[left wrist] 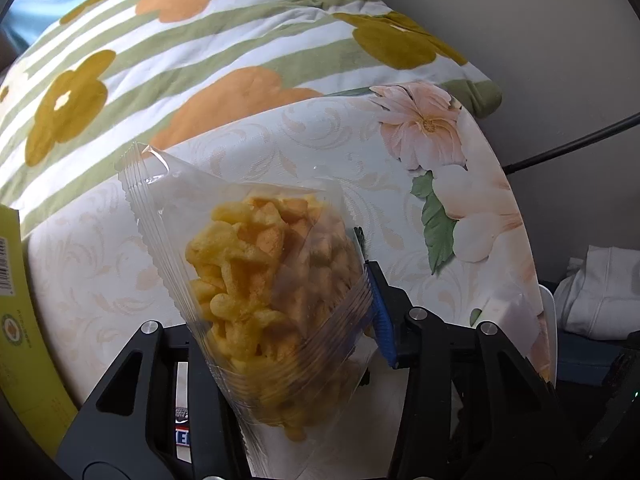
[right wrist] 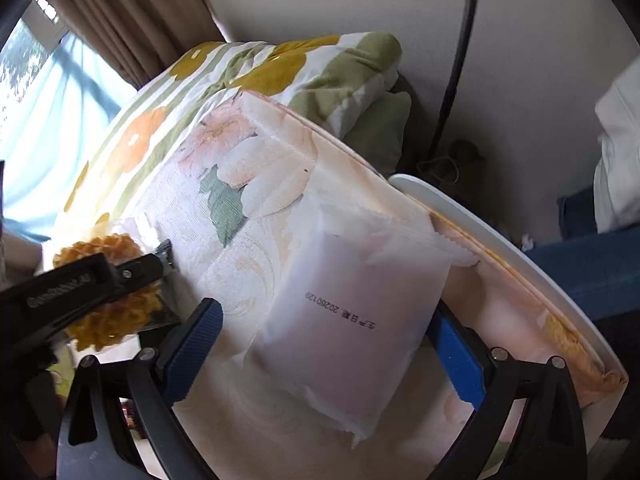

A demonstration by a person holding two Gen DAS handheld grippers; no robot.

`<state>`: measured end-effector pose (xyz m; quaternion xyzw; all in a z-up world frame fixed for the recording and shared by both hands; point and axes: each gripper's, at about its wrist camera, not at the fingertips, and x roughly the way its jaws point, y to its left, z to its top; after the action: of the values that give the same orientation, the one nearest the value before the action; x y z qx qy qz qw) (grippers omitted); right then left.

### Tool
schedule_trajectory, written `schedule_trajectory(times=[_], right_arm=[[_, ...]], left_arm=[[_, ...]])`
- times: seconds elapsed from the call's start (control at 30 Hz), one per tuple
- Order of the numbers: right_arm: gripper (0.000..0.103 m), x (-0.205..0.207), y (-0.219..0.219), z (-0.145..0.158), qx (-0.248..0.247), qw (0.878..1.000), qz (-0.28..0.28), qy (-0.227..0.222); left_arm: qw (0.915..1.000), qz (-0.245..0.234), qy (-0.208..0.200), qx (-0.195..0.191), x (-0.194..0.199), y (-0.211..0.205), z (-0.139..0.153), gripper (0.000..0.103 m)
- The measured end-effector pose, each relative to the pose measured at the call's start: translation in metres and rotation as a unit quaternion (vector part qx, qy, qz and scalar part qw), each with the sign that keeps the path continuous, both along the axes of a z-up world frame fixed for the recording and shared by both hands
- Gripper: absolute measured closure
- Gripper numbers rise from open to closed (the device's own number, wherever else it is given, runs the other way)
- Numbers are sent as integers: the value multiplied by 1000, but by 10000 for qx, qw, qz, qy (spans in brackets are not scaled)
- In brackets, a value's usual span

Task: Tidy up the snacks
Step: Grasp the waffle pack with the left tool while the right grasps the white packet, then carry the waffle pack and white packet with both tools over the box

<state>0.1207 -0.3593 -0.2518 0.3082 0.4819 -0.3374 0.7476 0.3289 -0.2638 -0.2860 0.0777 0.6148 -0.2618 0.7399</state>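
Note:
My left gripper is shut on a clear bag of yellow-orange puffed snacks and holds it upright above the floral tablecloth. The bag hides the left finger; the right blue pad presses its side. The same bag and left gripper show at the left of the right wrist view. My right gripper is open, its blue pads on either side of a white snack packet with a printed date, lying on the cloth.
A yellow-green box stands at the left edge. A flowered, green-striped quilt lies behind the table. The white table rim runs along the right. A black cable hangs by the wall. White cloth lies at right.

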Motion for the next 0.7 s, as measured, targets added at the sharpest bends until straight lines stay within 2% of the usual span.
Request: schedule_trajectory(times=[0.07, 0.13, 0.17, 0.4, 0.7], right_arm=[[7, 3, 2, -1, -180, 9996, 145, 133], [21, 3, 4, 0, -373, 9987, 256, 226], [35, 3, 4, 1, -418, 9984, 319, 216], [40, 3, 4, 3, -285, 9975, 642, 82], [41, 3, 9, 9, -152, 9959, 887, -111]], left_arm=[[10000, 3, 10, -30, 0, 3, 2, 63], [9999, 7, 38, -95, -1, 5, 4, 63], [9999, 21, 37, -130, -1, 6, 6, 64], [9996, 20, 7, -269, -2, 6, 18, 67], [9990, 97, 47, -423, -5, 15, 27, 71]])
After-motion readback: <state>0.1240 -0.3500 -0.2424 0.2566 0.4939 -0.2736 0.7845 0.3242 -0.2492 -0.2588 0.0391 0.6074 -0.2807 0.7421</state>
